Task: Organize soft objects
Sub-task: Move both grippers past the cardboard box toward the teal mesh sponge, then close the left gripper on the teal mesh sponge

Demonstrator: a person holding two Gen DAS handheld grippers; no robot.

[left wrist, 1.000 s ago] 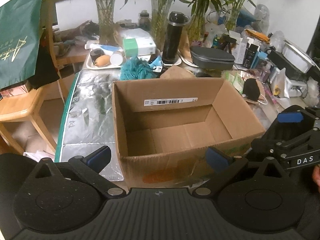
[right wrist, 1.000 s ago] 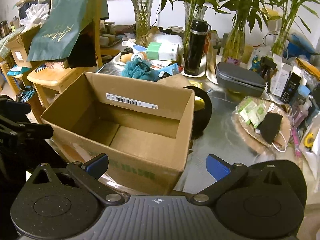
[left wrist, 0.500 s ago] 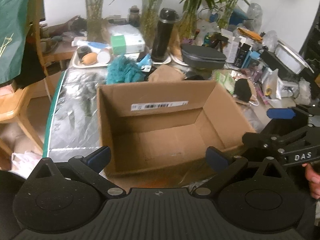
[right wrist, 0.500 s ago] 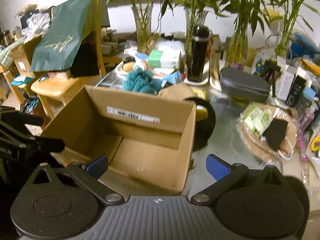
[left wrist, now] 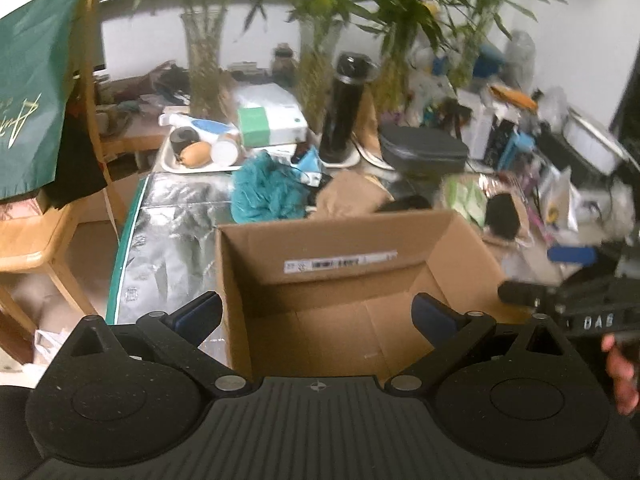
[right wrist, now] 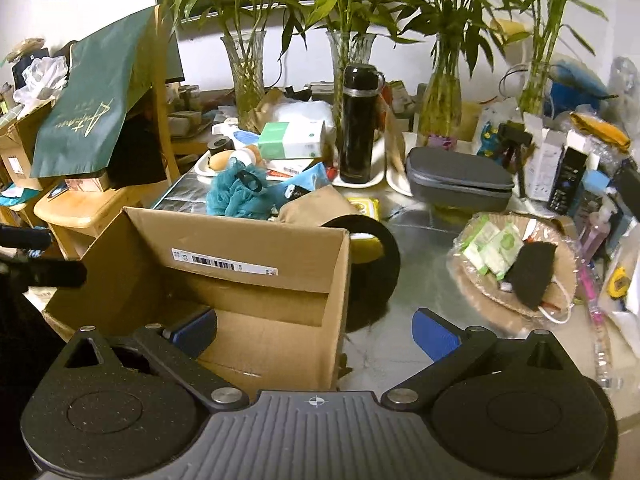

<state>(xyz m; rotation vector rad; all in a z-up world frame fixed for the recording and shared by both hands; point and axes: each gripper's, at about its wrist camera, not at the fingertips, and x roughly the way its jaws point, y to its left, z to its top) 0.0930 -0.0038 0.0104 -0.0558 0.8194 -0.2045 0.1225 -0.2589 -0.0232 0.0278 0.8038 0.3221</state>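
An open, empty cardboard box (left wrist: pixel 344 240) stands on the silver-covered table; it also shows in the right wrist view (right wrist: pixel 240 240). Behind it lie a teal fluffy bath pouf (left wrist: pixel 266 192) (right wrist: pixel 236 192), a tan soft item (left wrist: pixel 352 196) (right wrist: pixel 316 208) and a black round soft item (right wrist: pixel 380 256). A black face mask (right wrist: pixel 532 272) lies on a wrapped straw tray. My left gripper (left wrist: pixel 316 312) is open and empty over the box's near side. My right gripper (right wrist: pixel 316 330) is open and empty over the box's right corner.
A black flask (right wrist: pixel 356 120), a grey hard case (right wrist: pixel 460 176), glass vases with bamboo (right wrist: pixel 244 76), a tissue box (right wrist: pixel 290 140) and many small packages (right wrist: pixel 568 168) crowd the back and right. A wooden chair with a green bag (left wrist: pixel 32 92) stands at left.
Both grippers have moved forward and higher, so the box sits lower in each view. The left view swung a little left. Both stay open and empty.
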